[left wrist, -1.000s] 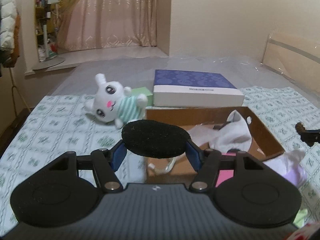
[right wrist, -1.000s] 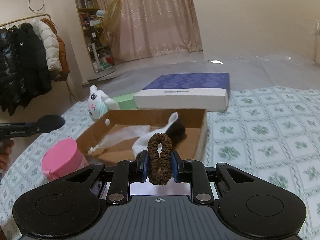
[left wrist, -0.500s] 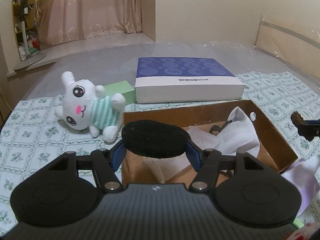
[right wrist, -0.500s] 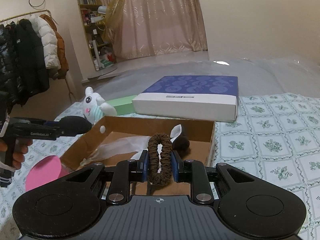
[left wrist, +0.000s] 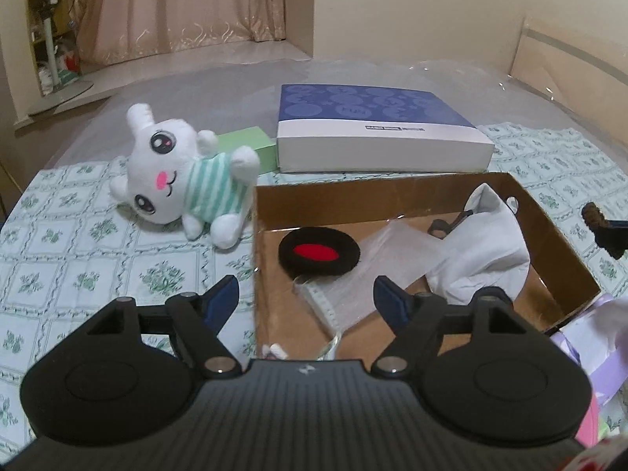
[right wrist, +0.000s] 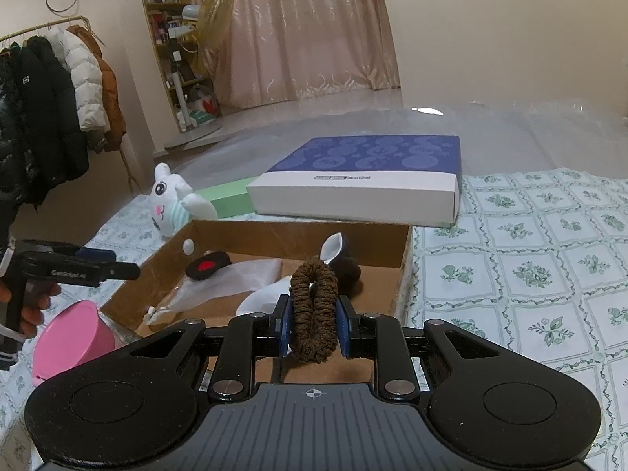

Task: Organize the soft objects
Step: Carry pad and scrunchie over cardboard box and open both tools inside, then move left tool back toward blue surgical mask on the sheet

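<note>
Dropped from the left gripper (left wrist: 305, 298), the black fuzzy oval pad with a red centre (left wrist: 318, 253) now lies on the floor of the shallow brown cardboard box (left wrist: 557, 247), at its left end, where a second ago it sat pinched between the blue pads. Those jaws have just been opening and now stand spread wide with nothing between them, hovering over the box's near edge.

By contrast, the right gripper (right wrist: 313, 324) is pressed on a brown ruffled fabric scrunchie (right wrist: 314, 310), held upright above the box's near side.

Judging by the layout, the sorting is partly done. A white cloth (left wrist: 482, 251), a clear plastic pouch (left wrist: 376, 271) and the pad are inside the box. Left to do are the scrunchie, likely next, and the white plush rabbit in a green-striped shirt (left wrist: 180, 172), which lies on the green-patterned bedspread (left wrist: 78, 267) just left of the box.

Writing is scarce: the blue-and-white flat carton (left wrist: 376, 133) behind the box carries a small dark label too fine to read, and white lettering on the left gripper's side in the right wrist view is not clearly legible.
</note>
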Motion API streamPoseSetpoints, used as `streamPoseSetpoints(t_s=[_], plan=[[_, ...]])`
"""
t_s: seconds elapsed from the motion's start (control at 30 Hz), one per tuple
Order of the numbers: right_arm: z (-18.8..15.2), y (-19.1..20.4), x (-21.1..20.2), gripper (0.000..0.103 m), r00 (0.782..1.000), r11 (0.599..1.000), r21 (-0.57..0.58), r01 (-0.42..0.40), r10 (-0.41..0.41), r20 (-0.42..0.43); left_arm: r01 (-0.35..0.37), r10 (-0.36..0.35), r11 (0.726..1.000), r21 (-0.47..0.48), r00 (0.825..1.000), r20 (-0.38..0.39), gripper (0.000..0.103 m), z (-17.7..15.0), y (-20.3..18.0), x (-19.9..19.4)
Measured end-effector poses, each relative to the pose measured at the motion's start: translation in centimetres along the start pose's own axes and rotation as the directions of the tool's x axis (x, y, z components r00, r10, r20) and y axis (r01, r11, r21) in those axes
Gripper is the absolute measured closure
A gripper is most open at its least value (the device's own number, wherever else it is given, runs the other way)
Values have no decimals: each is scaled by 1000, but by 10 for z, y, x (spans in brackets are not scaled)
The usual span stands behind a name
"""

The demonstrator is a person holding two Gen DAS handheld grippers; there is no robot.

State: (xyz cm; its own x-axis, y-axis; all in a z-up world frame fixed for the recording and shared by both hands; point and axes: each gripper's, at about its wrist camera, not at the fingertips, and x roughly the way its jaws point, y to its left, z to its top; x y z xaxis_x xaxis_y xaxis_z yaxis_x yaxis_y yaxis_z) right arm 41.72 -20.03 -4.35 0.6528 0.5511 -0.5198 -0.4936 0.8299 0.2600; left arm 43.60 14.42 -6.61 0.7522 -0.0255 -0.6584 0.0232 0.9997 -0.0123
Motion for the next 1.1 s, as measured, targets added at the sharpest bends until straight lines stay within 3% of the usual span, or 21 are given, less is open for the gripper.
streamPoseSetpoints(t_s=[0.23,0.27,0.3,0.37,0.47,0.63,0.83,1.1], plan=[[6,0,11,79,1000,1000,17,14,-14,1,-14,14,1000,-2,1000,9,29,-4,8,-13],[7,0,13,72,1000,1000,23,12,-12,4,-15,15,1000,-2,1000,11,29,-4,9,-14],[9,0,14,55,1000,1000,29,4,-4,10,-16,16,1000,0,1000,11,29,-4,9,-16],[14,-1,16,31,999,998,59,24,-26,39,-16,16,1000,-3,1000,16,29,-4,10,-19],[21,-4,13,31,996,995,96,-6,-2,86,-14,14,1000,-8,1000,23,29,-5,11,-25],[23,-10,2,31,997,991,137,-7,-3,75,-27,27,999,-24,999,26,29,-11,14,-40],[5,-14,-21,31,999,985,170,15,-21,35,-37,39,997,-60,999,28,29,-20,16,-69],[-19,-12,-71,31,998,971,235,28,-40,48,-60,62,995,-80,998,27,29,-40,7,-120]])
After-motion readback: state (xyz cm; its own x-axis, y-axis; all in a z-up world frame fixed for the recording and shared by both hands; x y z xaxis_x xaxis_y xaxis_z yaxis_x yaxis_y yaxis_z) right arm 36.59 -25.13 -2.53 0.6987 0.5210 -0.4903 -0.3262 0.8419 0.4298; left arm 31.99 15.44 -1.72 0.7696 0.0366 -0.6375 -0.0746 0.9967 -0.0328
